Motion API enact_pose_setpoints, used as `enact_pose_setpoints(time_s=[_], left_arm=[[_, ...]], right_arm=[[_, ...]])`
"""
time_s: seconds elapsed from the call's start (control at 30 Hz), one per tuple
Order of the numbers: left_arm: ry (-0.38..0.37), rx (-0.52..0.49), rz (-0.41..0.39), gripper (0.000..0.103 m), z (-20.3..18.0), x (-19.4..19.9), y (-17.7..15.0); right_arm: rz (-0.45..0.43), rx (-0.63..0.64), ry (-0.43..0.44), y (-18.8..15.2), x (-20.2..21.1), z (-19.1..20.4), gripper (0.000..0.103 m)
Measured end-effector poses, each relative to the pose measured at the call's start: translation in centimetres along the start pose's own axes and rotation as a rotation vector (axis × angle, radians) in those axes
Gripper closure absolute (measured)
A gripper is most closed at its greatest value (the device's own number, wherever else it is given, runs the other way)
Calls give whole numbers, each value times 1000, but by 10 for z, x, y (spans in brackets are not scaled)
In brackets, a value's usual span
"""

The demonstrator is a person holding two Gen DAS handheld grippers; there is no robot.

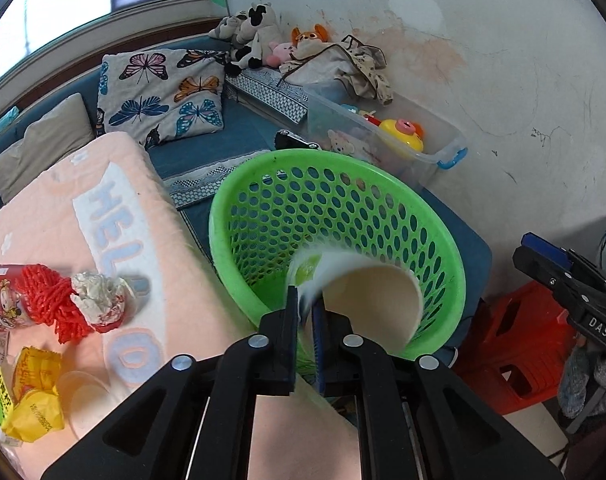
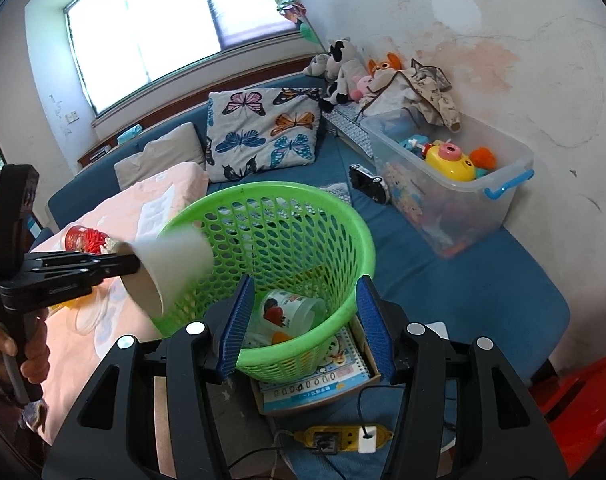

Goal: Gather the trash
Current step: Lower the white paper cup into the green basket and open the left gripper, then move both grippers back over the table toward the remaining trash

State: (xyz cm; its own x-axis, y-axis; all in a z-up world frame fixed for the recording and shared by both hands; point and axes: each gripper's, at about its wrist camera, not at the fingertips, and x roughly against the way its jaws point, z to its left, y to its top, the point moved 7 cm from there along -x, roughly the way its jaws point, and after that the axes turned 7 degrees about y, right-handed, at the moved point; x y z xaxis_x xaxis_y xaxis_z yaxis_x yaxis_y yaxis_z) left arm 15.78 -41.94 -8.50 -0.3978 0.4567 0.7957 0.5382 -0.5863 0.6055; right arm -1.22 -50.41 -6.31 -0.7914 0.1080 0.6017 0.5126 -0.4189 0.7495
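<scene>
Two tongs worked at the green perforated plastic basket. Left tongs pinched a white paper cup's rim at frame left; right tongs gaped empty, lower centre.

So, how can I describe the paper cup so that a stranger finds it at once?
Find the round green plastic basket with holes in front of the blue sofa. At its left rim, the black left gripper pinches a plain white paper cup, tilted, mouth toward the camera. The cup inside the basket is printed; this one is blank.
</scene>
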Motion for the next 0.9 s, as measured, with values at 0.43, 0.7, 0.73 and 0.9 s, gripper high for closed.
enact_pose_setpoints(time_s=[0.43,0.7,0.73,0.9], left_arm=[[79,37,-53,56,38,45,-22],[170,143,-78,52,104,84,-49],[184,161,-80,52,115,89,-53],[252,227,-95,50,161,113,-75]], right_arm=[[18,46,81,-7,-3,47,48],[36,104,158,-11,-10,102,45],[40,117,168,-12,-11,111,45],[52,162,214,-12,-17,149,40]])
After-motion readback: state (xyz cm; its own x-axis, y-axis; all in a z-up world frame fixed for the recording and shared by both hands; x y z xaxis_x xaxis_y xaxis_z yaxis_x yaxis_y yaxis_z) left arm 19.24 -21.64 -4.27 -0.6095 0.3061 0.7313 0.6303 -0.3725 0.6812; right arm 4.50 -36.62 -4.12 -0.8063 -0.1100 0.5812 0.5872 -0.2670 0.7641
